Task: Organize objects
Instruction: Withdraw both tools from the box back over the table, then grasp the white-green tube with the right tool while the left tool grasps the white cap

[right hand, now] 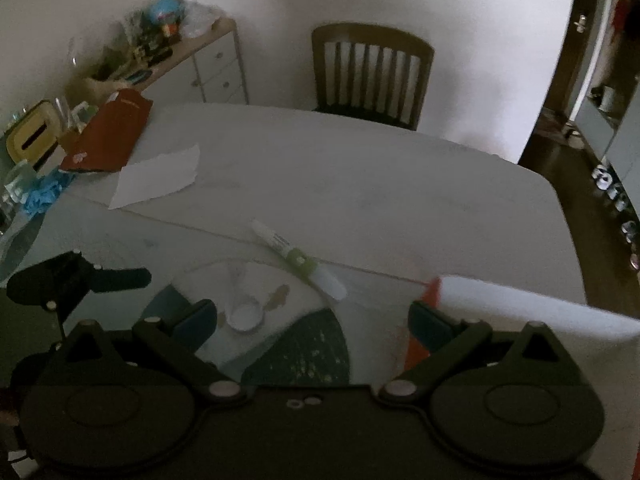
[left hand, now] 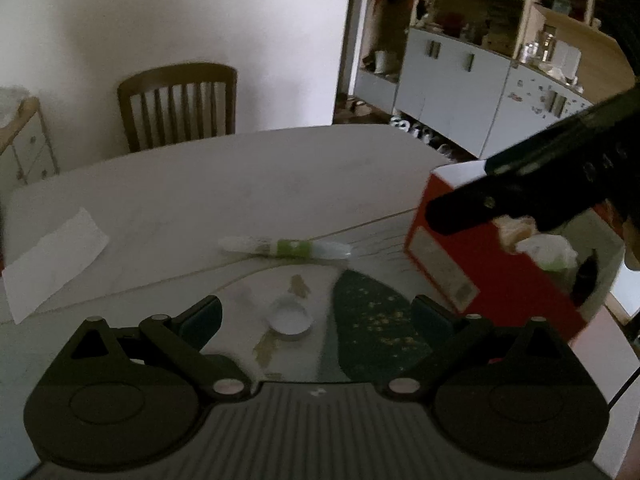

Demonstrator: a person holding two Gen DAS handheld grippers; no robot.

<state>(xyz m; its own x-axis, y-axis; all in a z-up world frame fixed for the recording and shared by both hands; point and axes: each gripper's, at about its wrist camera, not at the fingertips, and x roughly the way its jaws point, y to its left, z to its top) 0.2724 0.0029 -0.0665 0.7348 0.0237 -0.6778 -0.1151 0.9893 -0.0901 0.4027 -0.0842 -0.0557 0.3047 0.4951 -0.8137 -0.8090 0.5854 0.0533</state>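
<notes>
- A pale table (right hand: 360, 184) is filling most of both views, with a glass-like sheet lying over its near part and a dark green patterned mat (left hand: 372, 328) showing beneath.
- A wooden slat-back chair (right hand: 372, 76) is standing at the far edge against a white wall; grey cabinets (left hand: 452, 68) are lining the room off to the right, and a cluttered sideboard (right hand: 208, 60) is standing in the left corner.
- The left gripper (left hand: 316, 316) is hanging low over the table with its jaws spread wide and holding nothing.
- A small white cap (left hand: 290, 317) is lying open side up, right between those spread fingers.
- A white tube with a green band (left hand: 284, 247) is lying flat on the table just beyond the cap, clear of both grippers.
- The right gripper (right hand: 314, 320) is also standing wide apart and empty; seen from the left wrist, it is hovering over a red box (left hand: 480, 264).
- Its right finger is sitting close against the box's near corner; touching or not, I cannot tell.
- Crumpled pale stuff (left hand: 536, 244) is sitting inside the box, part hidden by the gripper above.
- A torn sheet of white paper (right hand: 160, 176) is lying well off to the left, with a red folder (right hand: 112, 136) beyond it.
</notes>
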